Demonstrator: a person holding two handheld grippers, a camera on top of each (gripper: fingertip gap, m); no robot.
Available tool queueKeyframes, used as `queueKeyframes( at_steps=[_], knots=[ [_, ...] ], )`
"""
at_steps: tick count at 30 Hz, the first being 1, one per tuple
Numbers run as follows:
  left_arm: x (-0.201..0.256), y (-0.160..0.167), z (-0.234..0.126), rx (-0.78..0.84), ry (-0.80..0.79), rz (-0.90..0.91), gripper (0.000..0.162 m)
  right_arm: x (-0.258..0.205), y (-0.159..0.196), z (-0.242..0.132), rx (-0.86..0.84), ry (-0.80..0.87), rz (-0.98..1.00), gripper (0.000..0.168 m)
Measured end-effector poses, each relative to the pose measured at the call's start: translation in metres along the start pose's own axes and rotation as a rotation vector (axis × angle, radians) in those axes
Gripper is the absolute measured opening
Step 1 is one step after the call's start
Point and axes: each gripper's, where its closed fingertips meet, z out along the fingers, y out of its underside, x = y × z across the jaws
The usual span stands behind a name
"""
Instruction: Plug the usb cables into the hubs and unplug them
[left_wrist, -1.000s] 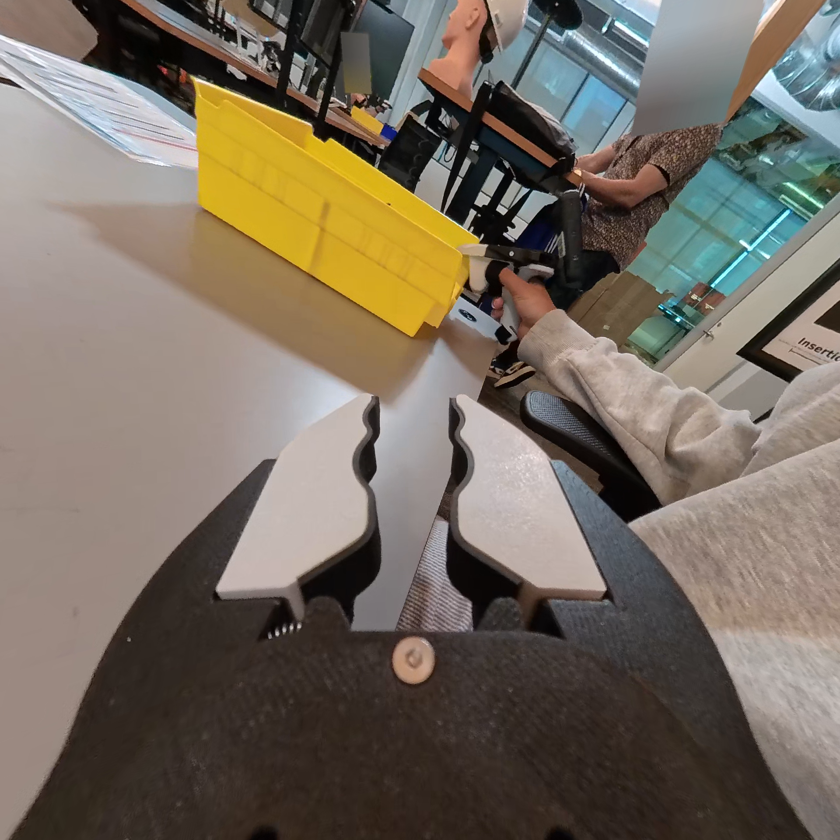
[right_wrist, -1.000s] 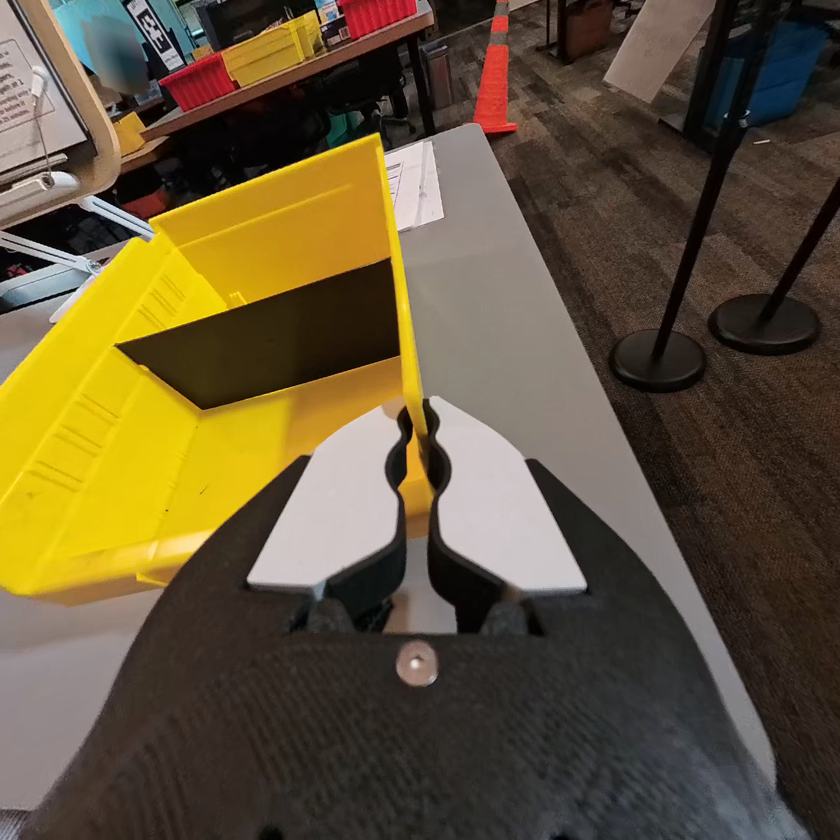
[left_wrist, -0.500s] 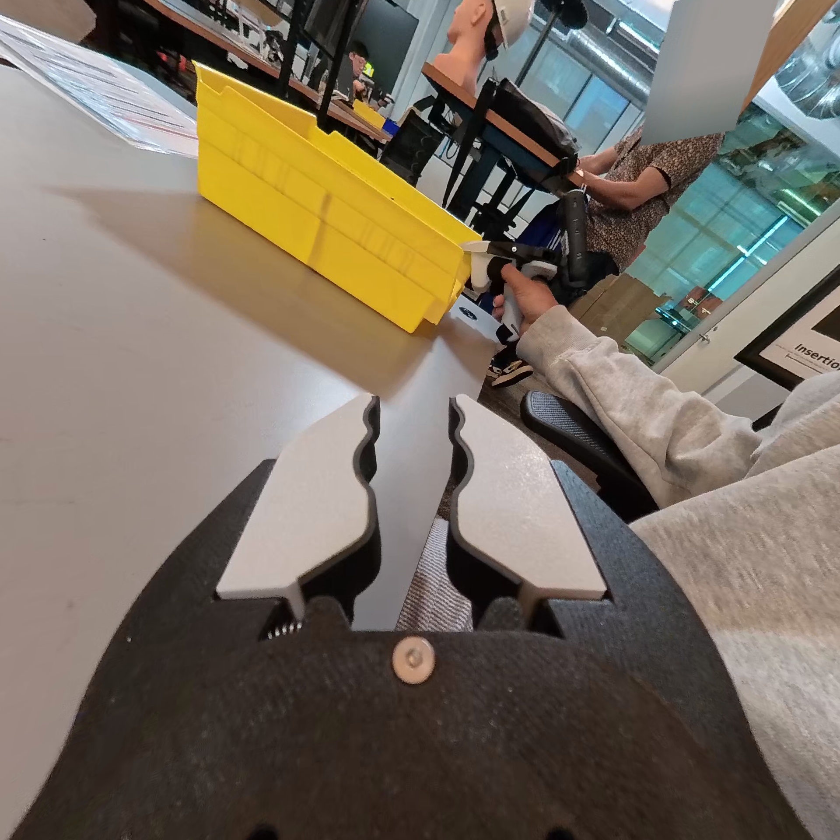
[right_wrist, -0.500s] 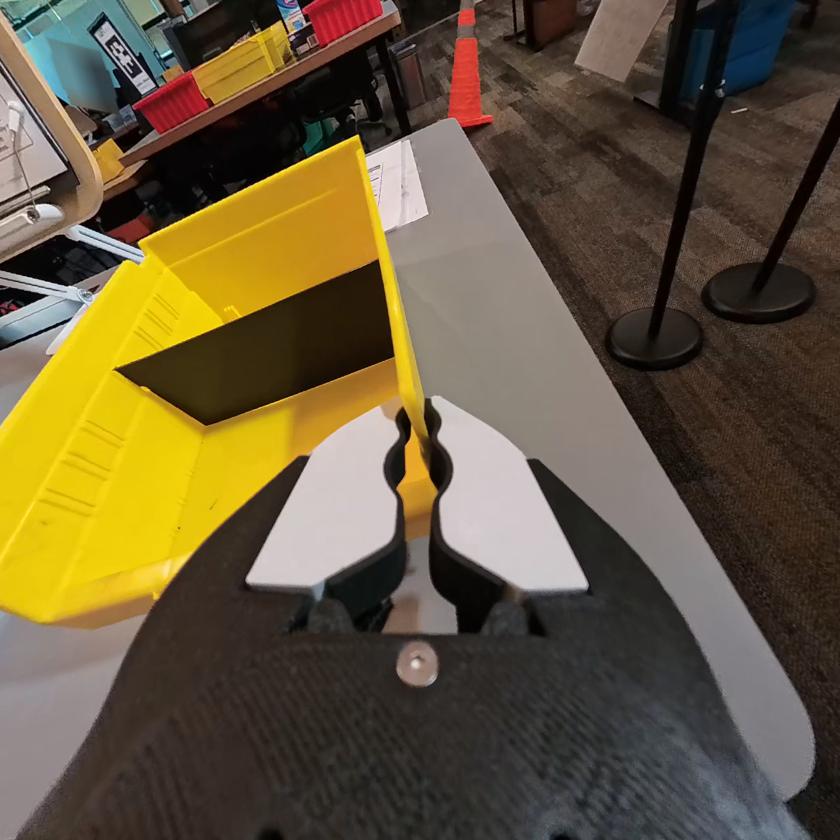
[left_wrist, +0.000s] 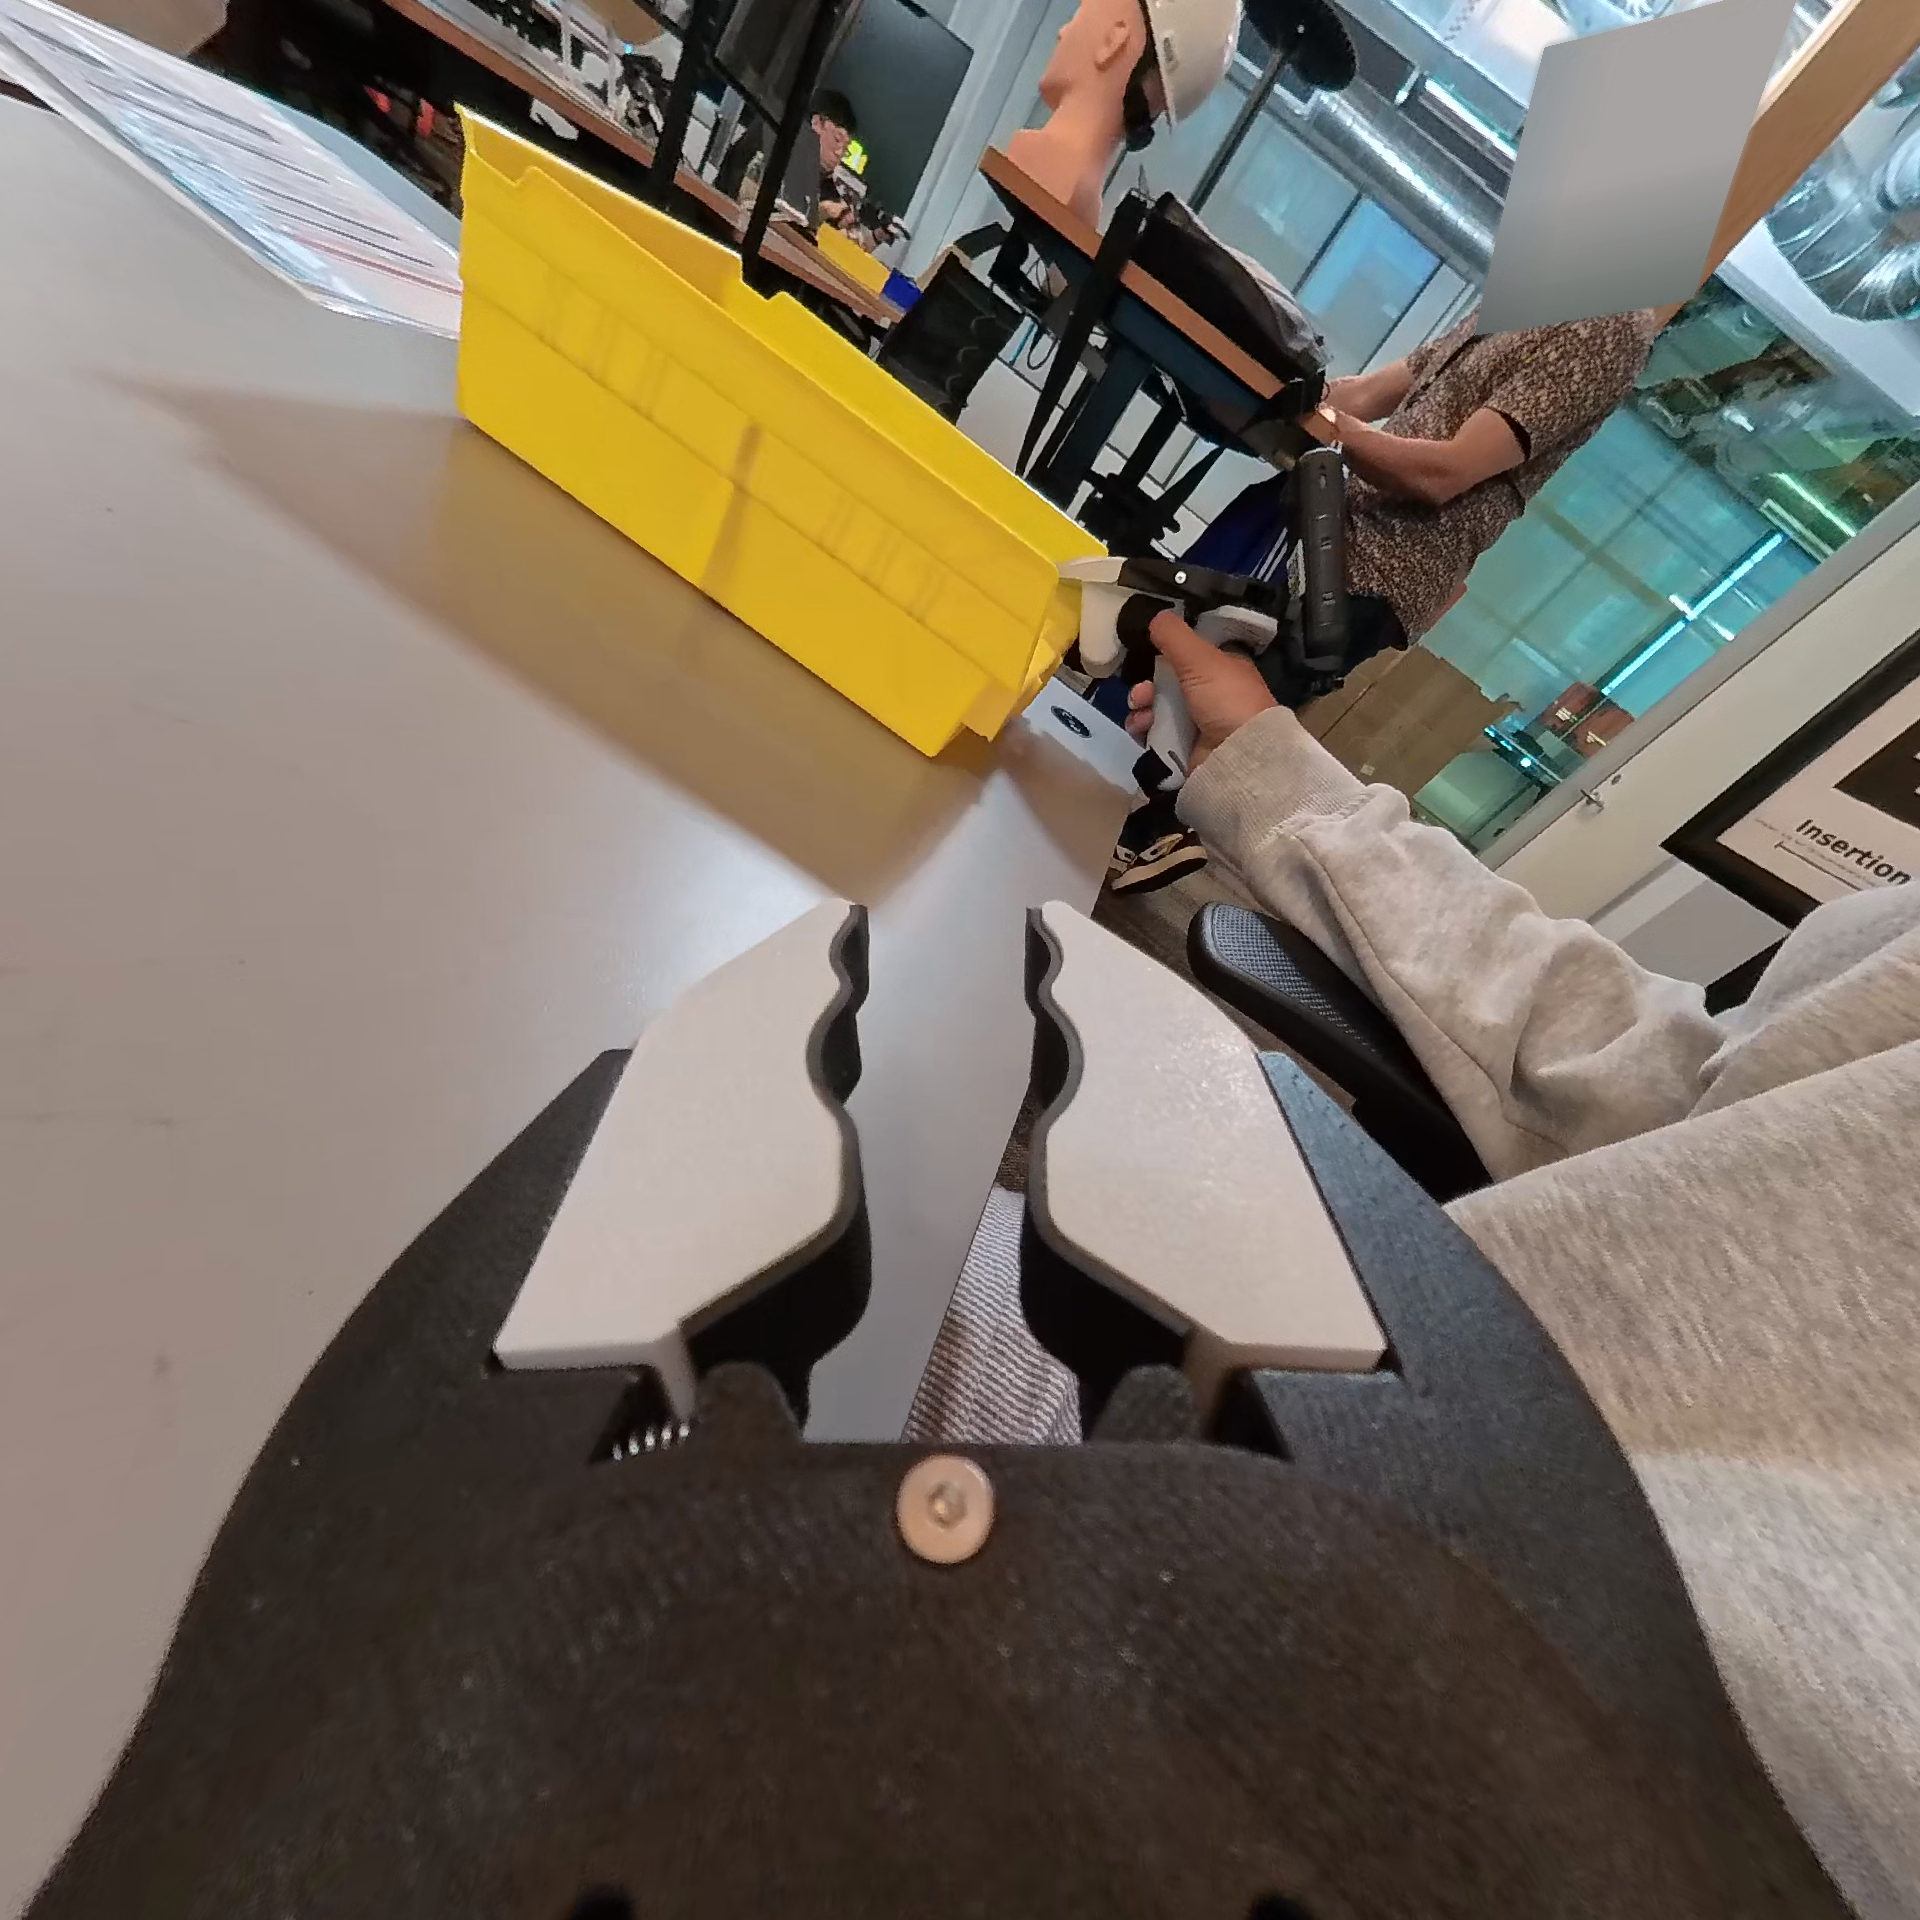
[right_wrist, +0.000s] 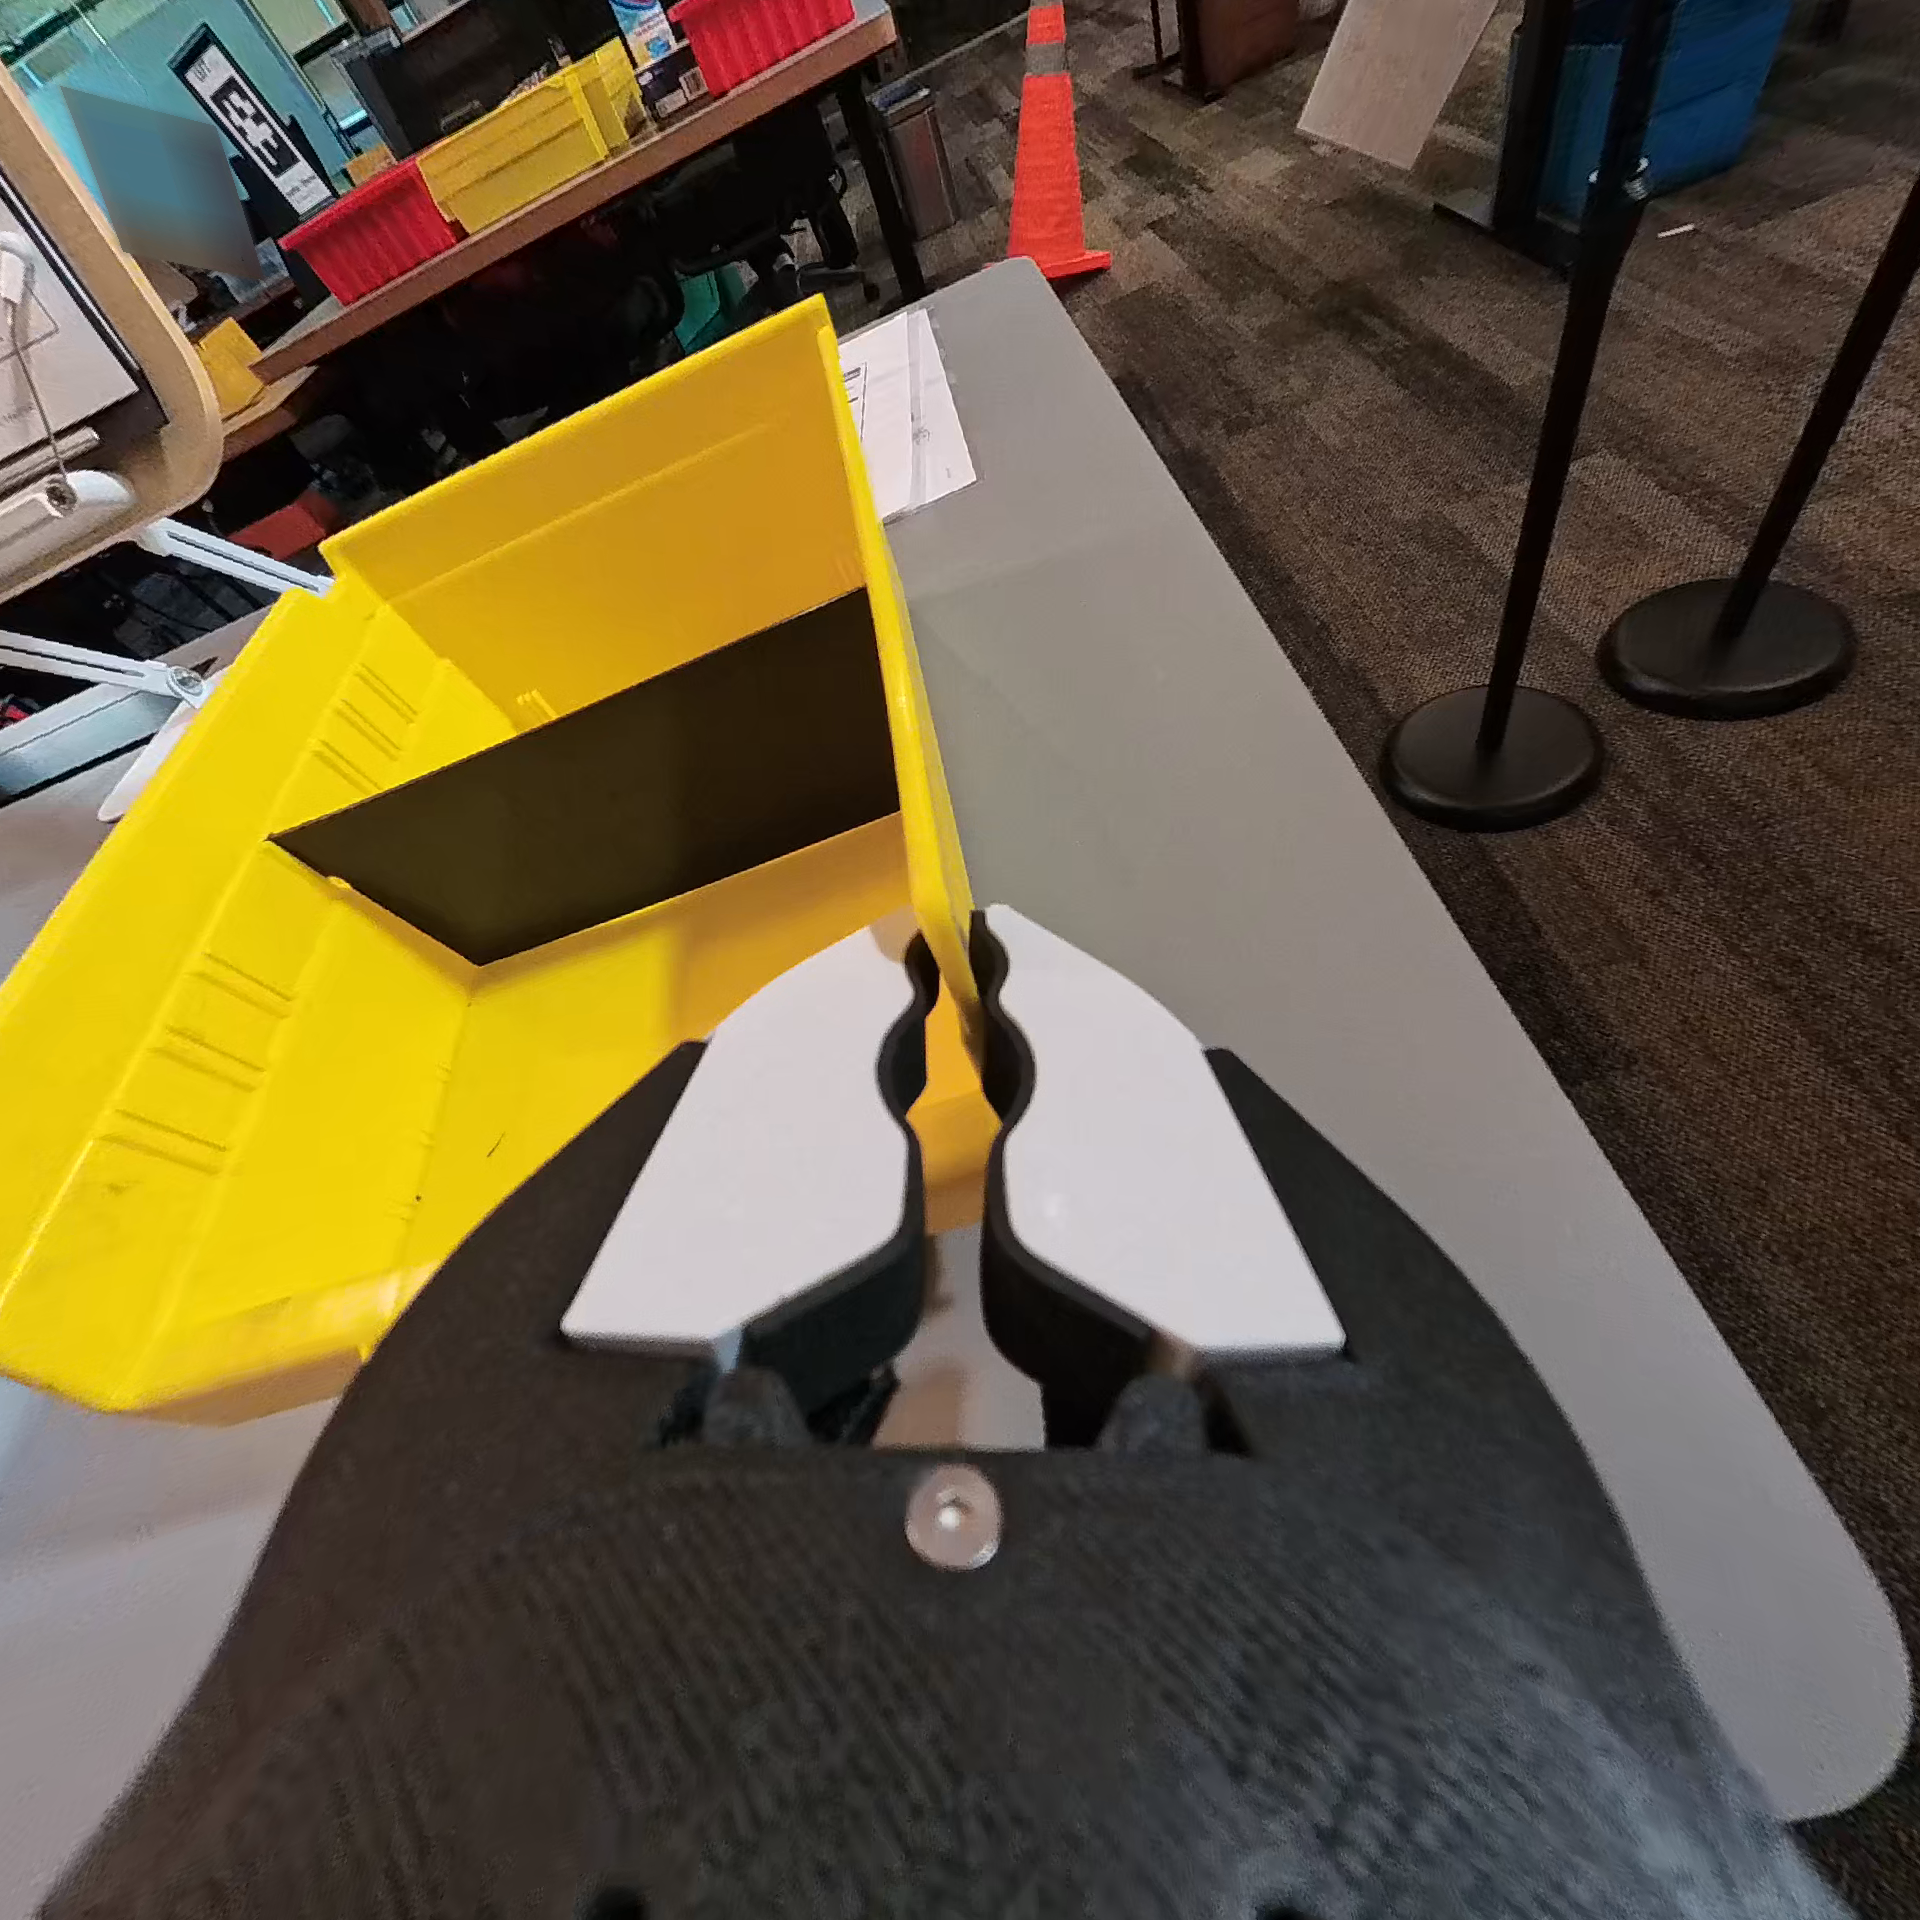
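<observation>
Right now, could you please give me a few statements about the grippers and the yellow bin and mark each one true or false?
1. The right gripper is shut on a side wall of the yellow bin. True.
2. The left gripper holds a usb cable. False: it is open, with nothing between its fingers.
3. A black divider stands across the inside of the bin. True.
4. The bin compartment nearest the right gripper is full of cables. False: no cable or hub shows in it.
5. The bin sits on the carpet. False: it is on the grey table.
</observation>
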Motion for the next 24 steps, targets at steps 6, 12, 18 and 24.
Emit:
queueKeyframes(
  at_steps=[6, 12, 18, 24],
  knots=[
    [-0.001, 0.000, 0.001, -0.003, -0.001, -0.006, 0.029, 0.000, 0.000, 0.000, -0.003, 0.010, -0.003, 0.005],
    [0.001, 0.005, 0.004, -0.038, -0.023, 0.082, 0.029, 0.000, 0.000, -0.001, -0.004, 0.018, 0.001, 0.005],
    [-0.002, 0.005, 0.004, -0.036, -0.031, 0.077, 0.029, -0.001, -0.020, -0.009, 0.090, 0.079, 0.000, 0.026],
    [-0.018, -0.013, -0.006, 0.023, -0.118, 0.123, 0.030, -0.114, -0.083, -0.063, 0.498, -0.048, -0.364, 0.021]
  ],
)
